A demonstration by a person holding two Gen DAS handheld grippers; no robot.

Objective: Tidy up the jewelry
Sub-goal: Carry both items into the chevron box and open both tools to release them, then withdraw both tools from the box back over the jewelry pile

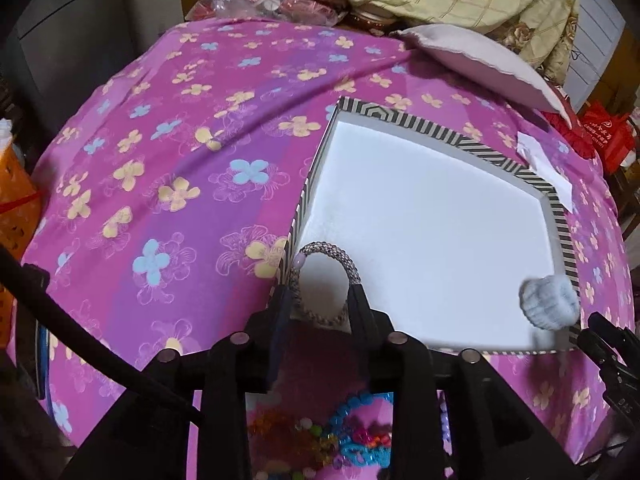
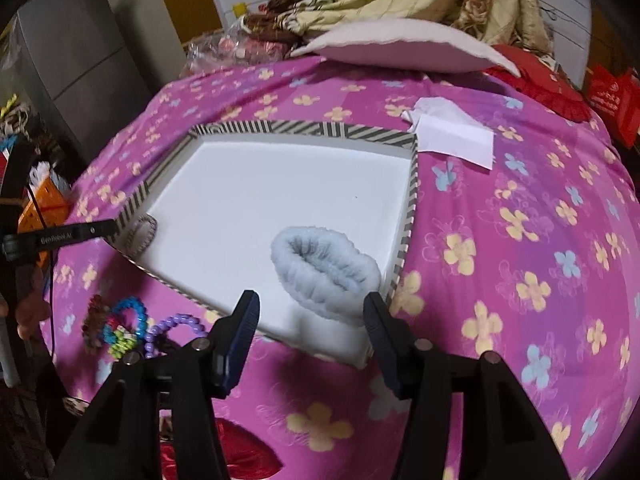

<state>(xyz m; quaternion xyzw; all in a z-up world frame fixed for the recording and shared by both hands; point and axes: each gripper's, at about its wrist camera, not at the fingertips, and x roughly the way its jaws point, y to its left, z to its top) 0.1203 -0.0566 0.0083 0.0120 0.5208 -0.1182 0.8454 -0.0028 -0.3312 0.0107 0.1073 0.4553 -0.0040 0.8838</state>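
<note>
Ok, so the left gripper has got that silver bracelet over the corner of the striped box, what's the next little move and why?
Probably ease the left gripper forward and open it. The silver bracelet it pinches hangs right at the striped box corner, partly over the rim, so a drop now might catch the edge. The fluffy blue band already lies inside, and the right gripper is open.

The lower arc of the silver mesh bracelet (image 1: 329, 280) was covered by the left gripper (image 1: 320, 300) fingers, so the contact itself could not be made out. Behind the gripper body, the bead jewelry pile (image 1: 320, 436) near the bedspread's front edge showed only in a gap and ran off the bottom edge. In the right wrist view the bracelet (image 2: 140, 234) was half hidden behind the striped box (image 2: 412, 200) wall at its left corner, too blurred to read
</note>
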